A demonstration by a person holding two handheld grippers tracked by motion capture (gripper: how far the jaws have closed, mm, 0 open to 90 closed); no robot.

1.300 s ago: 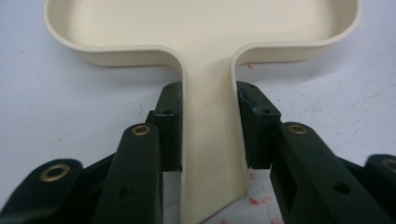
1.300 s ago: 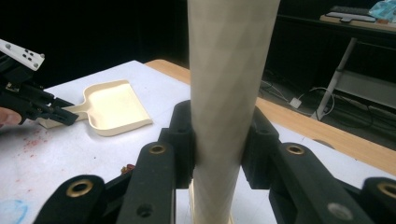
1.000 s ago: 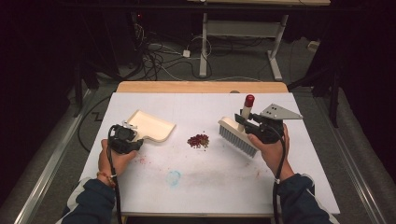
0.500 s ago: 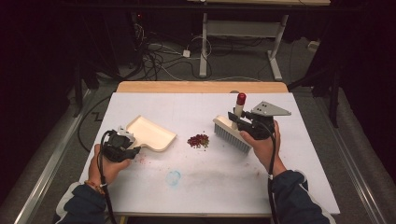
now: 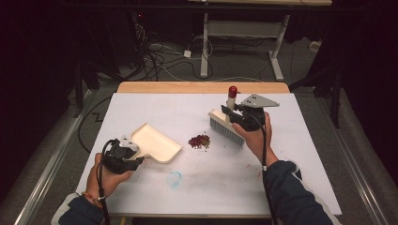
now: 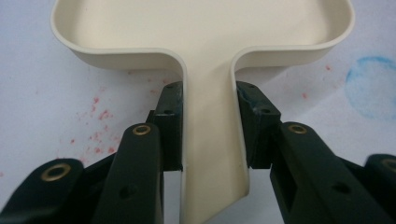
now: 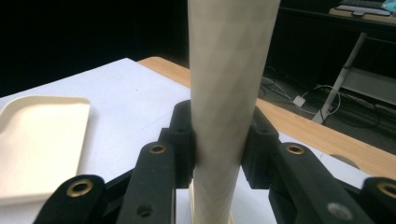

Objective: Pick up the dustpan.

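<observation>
High view: left gripper (image 5: 123, 154) clamps the dustpan (image 5: 155, 143) handle near the table's (image 5: 300, 183) left edge, pan mouth facing the red crumbs (image 5: 199, 141) at centre. Right gripper (image 5: 244, 115) holds the brush (image 5: 225, 125), bristles down, toward the far edge.

Left gripper view: jaws closed on the handle, long axis running away from the gripper.

Right gripper view: jaws closed on the upright brush handle (image 7: 229, 93).

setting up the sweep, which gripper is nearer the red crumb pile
Right. The right gripper holds the brush just right of the pile; the left gripper sits farther left, across the dustpan.
</observation>
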